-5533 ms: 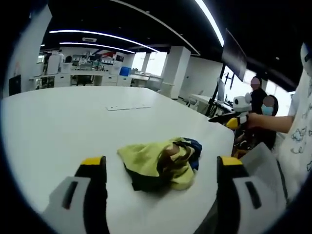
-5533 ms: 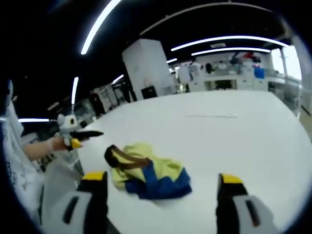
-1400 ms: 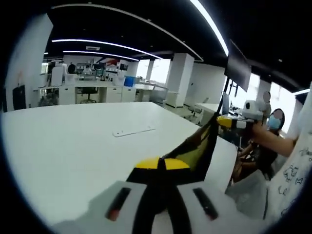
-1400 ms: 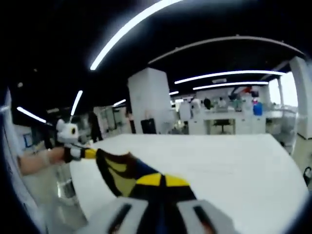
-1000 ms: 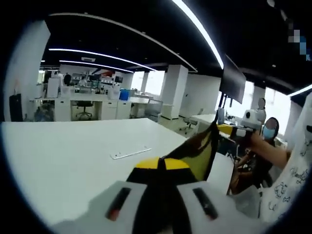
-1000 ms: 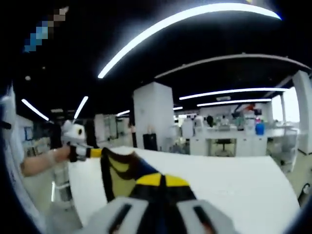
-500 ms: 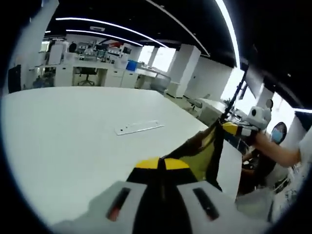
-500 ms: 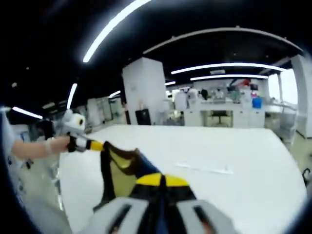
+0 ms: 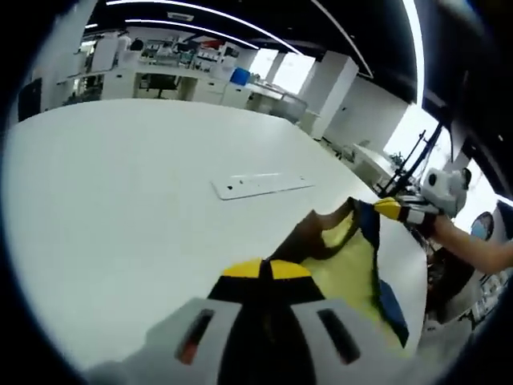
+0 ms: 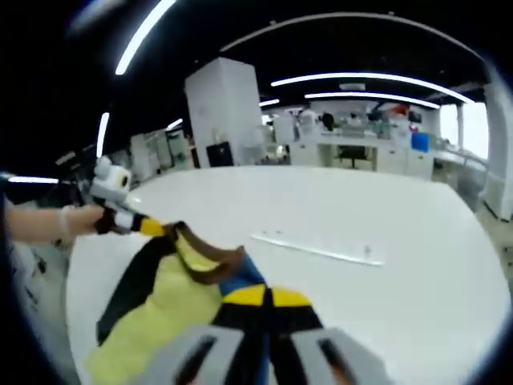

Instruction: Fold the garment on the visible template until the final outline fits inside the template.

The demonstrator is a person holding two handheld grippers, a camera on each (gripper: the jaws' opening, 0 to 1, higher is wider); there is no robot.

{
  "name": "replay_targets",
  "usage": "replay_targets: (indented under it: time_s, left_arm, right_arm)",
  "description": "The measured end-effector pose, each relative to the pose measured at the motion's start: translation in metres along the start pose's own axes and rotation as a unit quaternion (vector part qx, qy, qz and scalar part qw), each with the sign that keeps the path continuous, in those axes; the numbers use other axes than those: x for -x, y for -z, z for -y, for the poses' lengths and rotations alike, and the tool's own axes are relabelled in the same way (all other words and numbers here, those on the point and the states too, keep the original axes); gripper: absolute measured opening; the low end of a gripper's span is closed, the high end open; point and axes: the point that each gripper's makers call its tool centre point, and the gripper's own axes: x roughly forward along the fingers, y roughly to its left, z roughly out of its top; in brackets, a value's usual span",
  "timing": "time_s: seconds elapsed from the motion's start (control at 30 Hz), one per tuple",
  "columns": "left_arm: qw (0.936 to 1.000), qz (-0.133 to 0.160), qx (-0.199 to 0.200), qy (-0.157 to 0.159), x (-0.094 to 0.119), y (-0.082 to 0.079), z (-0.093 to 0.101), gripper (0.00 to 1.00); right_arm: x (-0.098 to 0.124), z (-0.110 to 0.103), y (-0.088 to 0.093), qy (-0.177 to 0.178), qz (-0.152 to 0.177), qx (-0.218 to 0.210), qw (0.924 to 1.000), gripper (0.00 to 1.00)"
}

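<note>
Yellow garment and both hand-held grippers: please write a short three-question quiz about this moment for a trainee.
1. True or false: the left hand-held gripper is shut on the yellow fabric garment with brown and blue trim.
2. In the right gripper view, what does the right hand-held gripper hold?
A. the garment
B. the long flat white strip
C. nothing
3. Fill in: the garment is stretched ____ the two grippers, over the white table.

Key: 1 true; 2 A; 3 between.
</note>
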Motion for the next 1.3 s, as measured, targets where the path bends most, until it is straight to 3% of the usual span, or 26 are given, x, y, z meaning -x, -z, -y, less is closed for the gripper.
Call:
replay_targets:
  time_s: [0.2,0.43,0.73,1.03,1.17,1.3]
  left_arm:
    - [0.9999,-0.006,0.004,-0.008,-0.02,0.013,-0.009,0.0]
    - [0.9997,-0.008,0.004,-0.024,-0.033,0.024,-0.02,0.0]
    - [0.9989,-0.024,0.003,-0.041,-0.037,0.034,-0.034,0.0]
    - [0.9993,-0.007,-0.03,-0.019,-0.03,0.028,-0.021,0.0]
    - [0.9989,0.009,-0.045,-0.009,-0.024,0.021,-0.014,0.03]
    - [0.9976,0.026,-0.063,0.007,-0.015,0.015,-0.01,0.22]
  right_arm:
    - [-0.036,0.019,0.025,0.008,-0.032,-0.004,0.9995,0.0]
    - [-0.046,0.02,0.044,0.013,-0.047,-0.027,0.9984,0.0]
    - [-0.051,0.02,0.051,0.015,-0.056,-0.033,0.9978,0.0]
    - [-0.051,0.017,0.047,0.009,-0.057,-0.001,0.9983,0.0]
    - [-0.048,0.01,0.044,-0.002,-0.055,0.0,0.9985,0.18]
    - [-0.04,0.002,0.04,-0.011,-0.049,0.005,0.9987,0.31]
